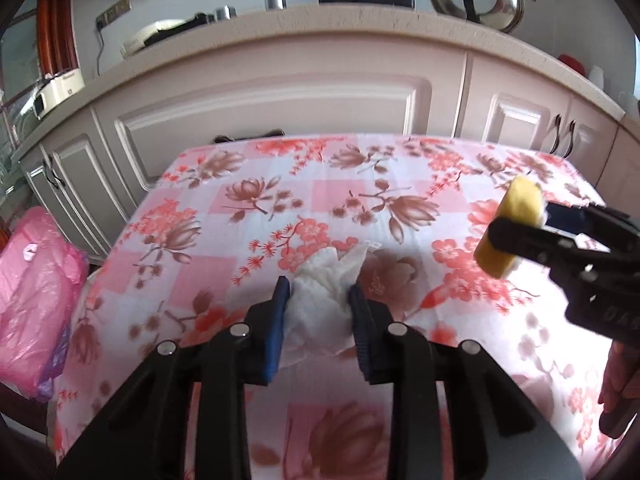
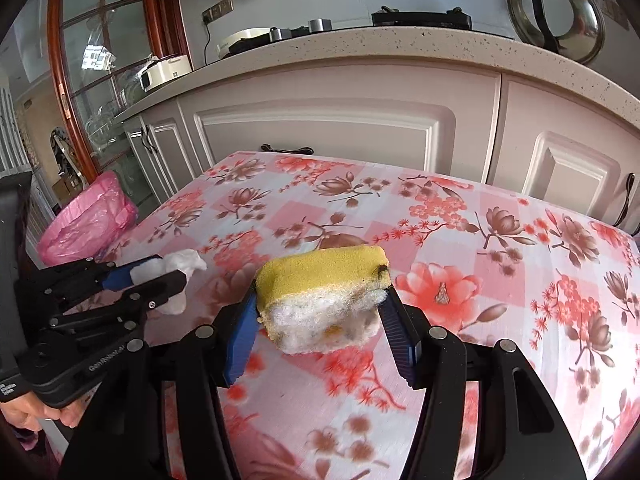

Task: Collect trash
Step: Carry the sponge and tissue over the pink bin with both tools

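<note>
1. Left wrist view: left claw (image 1: 319,304) is clamped on a crumpled white tissue (image 1: 320,312); both blue pads (image 1: 276,320) press its sides. Tissue sits low over the floral tabletop (image 1: 280,184); can't tell if it touches the cloth.
2. Same view, right edge: right claw (image 1: 520,226) comes in sideways w/ a yellow sponge (image 1: 506,232) pinched at its tip, above the tabletop's right part. A bit of the person's hand (image 1: 620,384) shows below it.
3. Same view, left edge: pink bag (image 1: 36,292) beside the tabletop, only its side seen here, not its mouth.
4. Right wrist view: right claw (image 2: 320,300) grips the sponge (image 2: 320,280) betw. its blue pads (image 2: 400,336). This view alone shows the sponge's white scrub layer facing the camera and a dark speck at its top right corner.
5. Same view, left: left claw (image 2: 156,276) seen from the side, tissue (image 2: 180,264) bulging out past its tips, clear of the cloth here.
6. Same view: pink bag (image 2: 88,220) lines a bin beyond the tabletop's far left corner, mouth open, well apart from both claws.
7. Both views: cabinets (image 2: 320,120) behind, a round metal lid (image 2: 556,16) leaning on the counter above them.
</note>
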Tool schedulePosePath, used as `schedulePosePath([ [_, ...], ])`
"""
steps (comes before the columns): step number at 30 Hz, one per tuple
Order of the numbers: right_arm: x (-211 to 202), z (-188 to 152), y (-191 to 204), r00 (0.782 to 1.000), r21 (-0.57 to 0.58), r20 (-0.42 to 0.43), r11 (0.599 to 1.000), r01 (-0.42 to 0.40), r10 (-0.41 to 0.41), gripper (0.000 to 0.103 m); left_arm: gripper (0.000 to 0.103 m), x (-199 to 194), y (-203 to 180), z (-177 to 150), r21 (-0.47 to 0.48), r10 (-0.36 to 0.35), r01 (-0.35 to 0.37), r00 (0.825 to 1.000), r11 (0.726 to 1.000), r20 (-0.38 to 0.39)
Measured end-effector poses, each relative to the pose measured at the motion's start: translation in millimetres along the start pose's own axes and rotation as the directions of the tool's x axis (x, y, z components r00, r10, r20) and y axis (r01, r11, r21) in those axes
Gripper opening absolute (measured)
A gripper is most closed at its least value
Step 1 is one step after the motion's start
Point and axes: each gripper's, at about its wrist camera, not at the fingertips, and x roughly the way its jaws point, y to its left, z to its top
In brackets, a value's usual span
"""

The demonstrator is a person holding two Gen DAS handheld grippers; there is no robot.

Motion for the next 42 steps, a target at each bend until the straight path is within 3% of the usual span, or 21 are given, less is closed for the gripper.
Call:
schedulePosePath([
  [12, -56.5, -26.9, 50.1, 0.999, -0.057, 0.037, 0.998, 0.002, 0.0, 0.055, 0.029, -106.3, 16.2, -36.2, -0.05, -0.021, 0.028, 0.991, 0.998, 0.135],
  [20, -87.9, -34.3, 99.7, 0.997, -0.135, 0.077, 0.991, -0.002, 0.013, 0.055, 0.029, -155.1, 36.5, -60.5, -0.075, -0.004, 0.019, 0.982, 0.997, 0.19],
  [32, -101.5, -34.7, 175.8, 0.995, -0.266, 0.078, 0.963, -0.039, 0.062, 0.055, 0.03, -211.6, 100.7, -100.2, -0.187, 0.094, -0.048, 0.964, 0.981, 0.247],
  [42, -80.4, -21.2, 233.3, 0.99, -0.356, 0.049, 0.929, -0.104, 0.13, 0.055, 0.03, -232.0, 158.6, -120.0, -0.281, 0.208, -0.132, 0.943, 0.95, 0.259],
])
